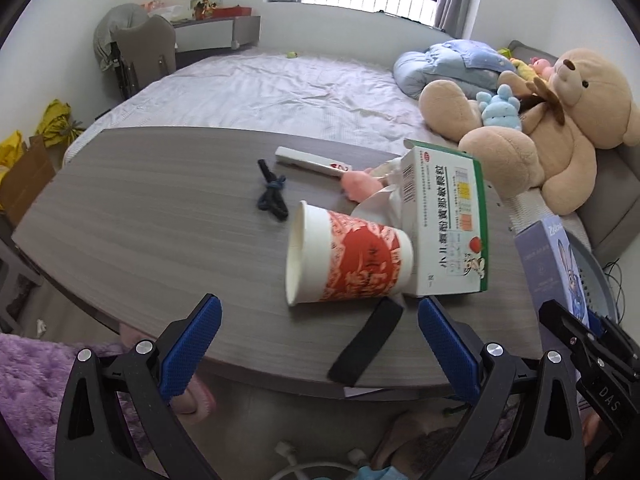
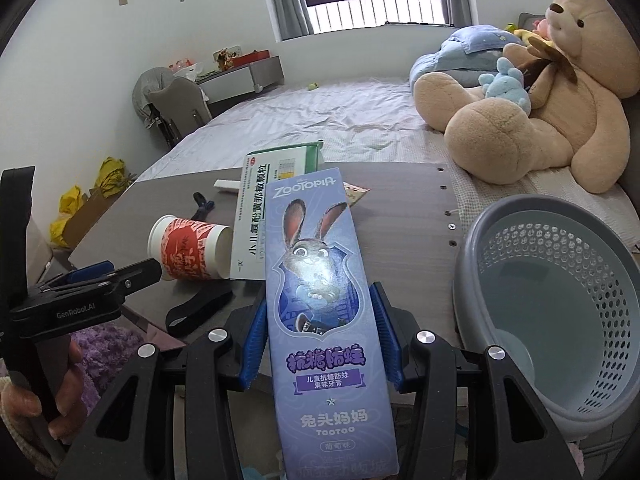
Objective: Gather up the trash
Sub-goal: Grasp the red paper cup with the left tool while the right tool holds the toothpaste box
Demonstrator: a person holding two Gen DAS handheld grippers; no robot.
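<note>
- right gripper (image 2: 320, 340) is pinching the purple toothpaste box (image 2: 320, 300) between its blue fingers (image 2: 254, 344), the box pointing toward 12 o'clock
- grey basket (image 2: 472, 264) is sitting at about 3 o'clock of the box
- left gripper (image 1: 320, 344) is hovering with fingers (image 1: 192, 344) spread wide, nothing in them
- tipped paper cup (image 1: 344, 260) is lying on the surface (image 1: 160, 216) at 12 o'clock of it, touching the medicine box (image 1: 444, 220)

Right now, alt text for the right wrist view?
The right gripper is shut on a tall lilac Zootopia toothpaste box, held upright over a grey wood table. An empty grey perforated basket sits to its right. To its left a red-and-white paper cup lies on its side against a green-and-white medicine box, with the left gripper near the cup.
</note>
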